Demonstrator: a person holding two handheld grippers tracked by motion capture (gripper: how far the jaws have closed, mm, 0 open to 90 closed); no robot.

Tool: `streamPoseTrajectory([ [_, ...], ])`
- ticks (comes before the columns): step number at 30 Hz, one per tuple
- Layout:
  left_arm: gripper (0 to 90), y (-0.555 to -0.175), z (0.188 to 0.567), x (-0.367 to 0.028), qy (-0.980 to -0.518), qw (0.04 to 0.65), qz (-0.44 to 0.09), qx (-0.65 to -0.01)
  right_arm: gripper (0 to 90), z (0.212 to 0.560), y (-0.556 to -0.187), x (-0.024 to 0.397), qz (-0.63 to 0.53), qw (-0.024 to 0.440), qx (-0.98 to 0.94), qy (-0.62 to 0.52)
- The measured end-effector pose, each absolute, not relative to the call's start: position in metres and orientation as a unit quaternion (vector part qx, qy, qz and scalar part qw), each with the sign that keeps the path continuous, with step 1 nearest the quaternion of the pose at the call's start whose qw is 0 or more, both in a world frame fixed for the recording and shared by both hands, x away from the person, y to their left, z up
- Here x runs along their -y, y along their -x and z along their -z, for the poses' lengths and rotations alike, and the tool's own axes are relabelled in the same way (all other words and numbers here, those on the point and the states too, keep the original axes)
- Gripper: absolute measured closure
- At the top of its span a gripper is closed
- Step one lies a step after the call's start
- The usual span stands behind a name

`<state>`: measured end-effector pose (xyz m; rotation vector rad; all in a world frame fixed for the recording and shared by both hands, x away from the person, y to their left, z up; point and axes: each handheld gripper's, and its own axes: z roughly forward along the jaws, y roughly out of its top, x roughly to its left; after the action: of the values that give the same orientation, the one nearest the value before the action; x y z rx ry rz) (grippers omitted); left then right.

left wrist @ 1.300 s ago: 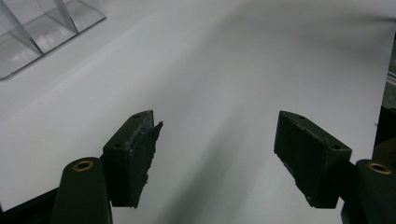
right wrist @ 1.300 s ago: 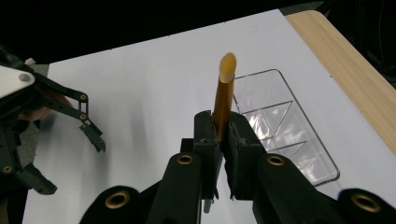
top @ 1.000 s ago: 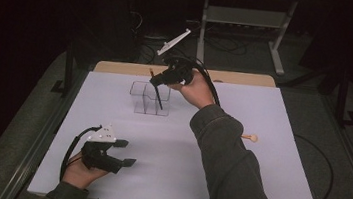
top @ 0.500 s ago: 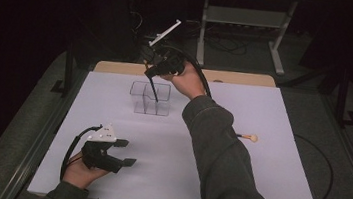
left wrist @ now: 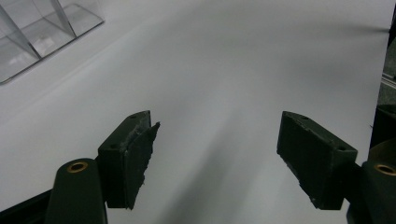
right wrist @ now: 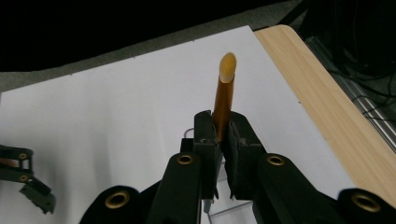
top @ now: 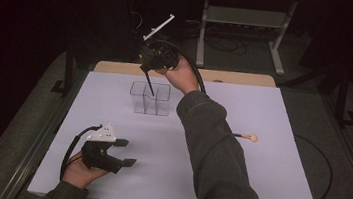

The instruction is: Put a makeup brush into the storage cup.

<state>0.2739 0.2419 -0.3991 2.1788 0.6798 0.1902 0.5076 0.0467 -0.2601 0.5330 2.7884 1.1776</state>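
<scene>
My right gripper (top: 146, 69) is raised over the far side of the table, shut on a thin stick (top: 149, 83) that slants down toward a clear compartmented box (top: 158, 108). The stick's lower end lies over the box's back part; I cannot tell whether it touches. In the right gripper view the jaws (right wrist: 223, 128) pinch an amber stick (right wrist: 224, 88) with a rounded tip. My left gripper (top: 126, 152) rests low at the near left, open with nothing between its fingers (left wrist: 219, 158). The box (left wrist: 37, 37) shows at the upper left of the left gripper view.
A second stick with a tan tip (top: 249, 137) lies on the white table cover (top: 266, 180), right of the sleeve. A wooden strip (top: 237, 78) runs along the table's far edge. A metal stand (top: 243, 21) is behind the table.
The right gripper has moved left and away from me, slightly higher, carrying the stick. The left gripper has stayed put.
</scene>
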Motion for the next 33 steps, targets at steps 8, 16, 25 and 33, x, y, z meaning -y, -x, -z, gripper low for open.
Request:
streamPoseTrajectory([
  [8, 25.2, -0.274, 0.399, -0.241, -0.869, 0.409, -0.079, -0.267, 82.8, 0.264, -0.514, -0.044, -0.389, 0.039, -0.902, -0.183],
  [16, 24.8, -0.274, 0.399, -0.242, -0.867, 0.41, -0.079, -0.272, 82.8, 0.269, -0.516, -0.046, -0.386, 0.045, -0.902, -0.189],
  [25, 24.8, -0.274, 0.399, -0.242, -0.868, 0.408, -0.08, -0.272, 82.8, 0.273, -0.517, -0.049, -0.384, 0.046, -0.903, -0.189],
  [33, 24.8, -0.275, 0.4, -0.244, -0.868, 0.408, -0.08, -0.271, 82.8, 0.276, -0.517, -0.051, -0.382, 0.043, -0.902, -0.196],
])
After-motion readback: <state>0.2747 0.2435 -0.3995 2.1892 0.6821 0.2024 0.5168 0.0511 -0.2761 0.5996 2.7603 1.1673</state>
